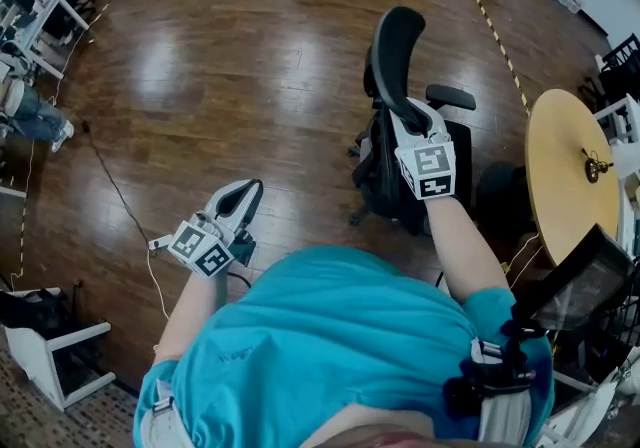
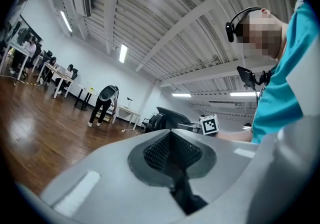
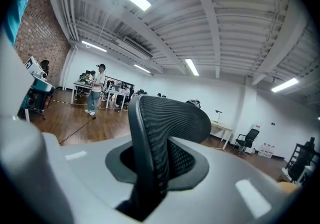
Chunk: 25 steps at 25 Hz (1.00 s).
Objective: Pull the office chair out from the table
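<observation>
**Fig. Office chair under traction, seen from the head and from both tongs.** The office chair (image 1: 388,176) stands on the wooden floor (image 1: 220,86) beside the round bench (image 1: 565,176). It is clear of the bench's rim, with a strip of floor showing between them. Its back faces the person.

The right tongs (image 1: 412,121) are closed on the mesh headrest (image 1: 392,46) at the top of the chair's back, on the chair's side away from the bench. In the right gripper view the dark rim of the mesh fills the narrow gap between the jaws and curves up out of it. The left tongs (image 1: 248,194) hang farther from the bench than the chair does. Their jaws are together with nothing between them.

*Handling (judged).* The chair is probably fairly heavy, but it need not be lifted: its castors (image 1: 356,219) should roll readily on the smooth boards. The mesh is soft and will give, whereas the rim around it is stiff, so the rim is the sound place for a grip. A headrest commonly tilts on its stalk, and the seat swivels. A pull taken so high may therefore rock or turn the chair before it rolls. A level, steady draw away from the bench suits it best, and the free tongs could steady the armrest (image 1: 450,96). A cable (image 1: 120,198) lies on the floor well away from the bench and could snag a castor.
</observation>
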Each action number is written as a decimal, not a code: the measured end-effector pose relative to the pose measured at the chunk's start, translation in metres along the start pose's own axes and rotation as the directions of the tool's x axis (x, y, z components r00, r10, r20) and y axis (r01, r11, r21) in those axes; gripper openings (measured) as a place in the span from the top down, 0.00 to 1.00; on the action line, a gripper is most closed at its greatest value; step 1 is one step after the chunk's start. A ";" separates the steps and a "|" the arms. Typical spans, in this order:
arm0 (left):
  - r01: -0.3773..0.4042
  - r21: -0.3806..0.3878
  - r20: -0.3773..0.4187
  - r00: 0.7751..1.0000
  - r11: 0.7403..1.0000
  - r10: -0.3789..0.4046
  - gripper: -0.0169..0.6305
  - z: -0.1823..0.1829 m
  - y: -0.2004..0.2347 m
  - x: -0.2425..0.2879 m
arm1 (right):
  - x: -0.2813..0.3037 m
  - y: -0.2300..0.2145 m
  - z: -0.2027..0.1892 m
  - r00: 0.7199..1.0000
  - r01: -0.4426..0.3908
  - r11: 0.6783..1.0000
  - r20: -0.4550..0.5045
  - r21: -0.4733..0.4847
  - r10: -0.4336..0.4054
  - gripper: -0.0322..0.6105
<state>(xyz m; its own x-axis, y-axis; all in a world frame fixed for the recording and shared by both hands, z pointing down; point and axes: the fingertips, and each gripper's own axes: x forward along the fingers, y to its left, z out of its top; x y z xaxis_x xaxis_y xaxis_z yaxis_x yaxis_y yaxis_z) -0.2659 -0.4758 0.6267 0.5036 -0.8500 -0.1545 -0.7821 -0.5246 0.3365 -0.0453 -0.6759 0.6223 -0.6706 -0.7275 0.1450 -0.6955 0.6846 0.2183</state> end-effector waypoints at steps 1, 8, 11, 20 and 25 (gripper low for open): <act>-0.011 -0.002 0.005 1.000 1.000 0.012 0.81 0.003 0.005 -0.009 | 0.005 0.005 0.005 1.000 -0.002 1.000 0.002 -0.001 0.002 0.84; -0.074 -0.006 0.027 0.997 0.997 0.074 0.81 0.019 0.044 -0.056 | 0.050 0.043 0.019 1.000 -0.023 1.000 0.006 -0.015 0.023 0.84; -0.094 -0.006 0.040 0.995 0.996 0.094 0.81 0.035 0.058 -0.078 | 0.071 0.068 0.034 0.999 -0.043 0.999 0.000 -0.026 0.043 0.84; -0.167 0.002 0.073 0.983 0.986 0.167 0.81 0.052 0.057 -0.105 | 0.112 0.103 0.054 0.992 -0.124 0.991 -0.010 -0.041 0.124 0.84; -0.214 -0.002 0.093 0.972 0.977 0.213 0.81 0.065 0.067 -0.139 | 0.143 0.145 0.075 0.987 -0.161 0.985 -0.014 -0.055 0.160 0.84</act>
<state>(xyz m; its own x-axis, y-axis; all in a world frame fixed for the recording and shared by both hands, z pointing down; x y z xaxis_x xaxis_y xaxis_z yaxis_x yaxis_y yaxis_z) -0.4123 -0.3964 0.6104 0.2886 -0.9431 -0.1652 -0.8711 -0.3303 0.3634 -0.2608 -0.6771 0.6026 -0.7698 -0.6089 0.1916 -0.5632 0.7892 0.2449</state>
